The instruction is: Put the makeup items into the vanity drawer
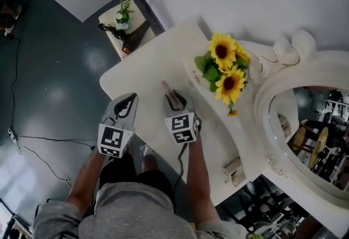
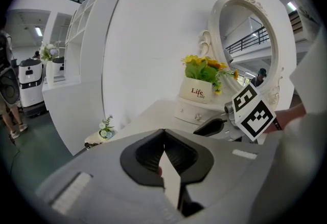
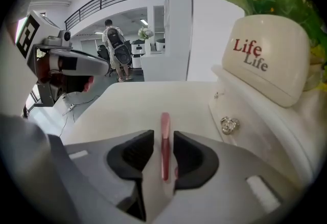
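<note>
A slim pink makeup stick [image 3: 164, 141] lies on the white vanity top [image 3: 127, 105], pointing away from me. My right gripper [image 3: 163, 133] is lowered over it, open, one pad on each side of the stick with a small gap on both sides. In the head view the stick's tip [image 1: 165, 88] pokes out ahead of the right gripper [image 1: 175, 99]. The small drawer with a crystal knob [image 3: 230, 125] under the flower pot is closed. My left gripper [image 1: 128, 100] hovers at the vanity's near edge, shut and empty, its tips meeting [image 2: 163, 132].
A white "Life" pot of sunflowers [image 1: 224, 69] stands on the drawer unit just right of the stick. The oval mirror [image 1: 311, 139] is further right. A low side table with a small flower vase [image 1: 124, 24] stands beyond the vanity's left end. A person [image 3: 116, 46] is far off.
</note>
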